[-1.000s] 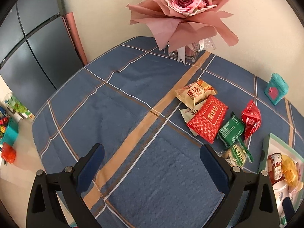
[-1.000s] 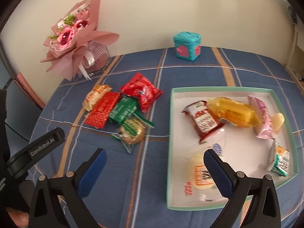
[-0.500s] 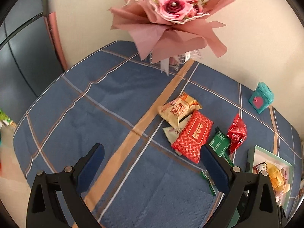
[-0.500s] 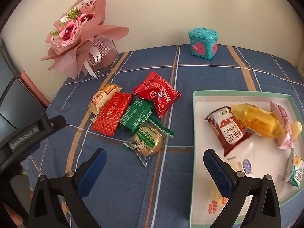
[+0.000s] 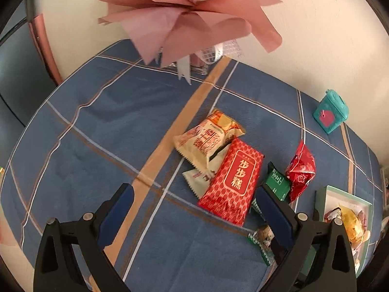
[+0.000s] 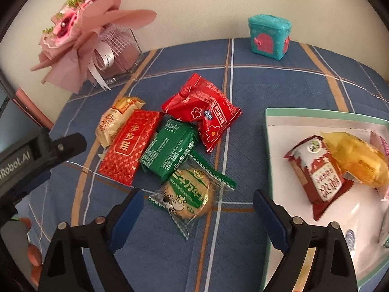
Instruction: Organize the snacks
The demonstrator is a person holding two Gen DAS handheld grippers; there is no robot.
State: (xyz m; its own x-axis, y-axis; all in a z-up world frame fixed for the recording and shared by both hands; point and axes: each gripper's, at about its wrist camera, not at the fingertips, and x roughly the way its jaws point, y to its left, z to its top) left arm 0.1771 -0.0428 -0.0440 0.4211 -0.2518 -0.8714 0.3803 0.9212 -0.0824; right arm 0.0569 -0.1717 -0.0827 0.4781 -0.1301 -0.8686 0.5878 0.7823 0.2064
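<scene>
Bouquet (image 5: pixel 192 12) paper crops off at top. Right gripper (image 6: pixel 195 209) jaws are closing above the round cookie pack (image 6: pixel 190 194), untouched; left gripper (image 5: pixel 194 205) gapes, holding nothing.

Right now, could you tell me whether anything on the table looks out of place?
Yes: five snacks lie overlapping on the tablecloth left of the tray, not in it, the flat red packet over the cream packet, the green packet on the round biscuit.

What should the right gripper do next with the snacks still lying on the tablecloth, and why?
Probably lower the right gripper onto the round biscuit packet and finish closing. Its jaws are closing with that packet lying just ahead between them, not yet pinched. It is the nearest loose snack, lying at the front of the pile, and the tray sits just to its right.
</scene>
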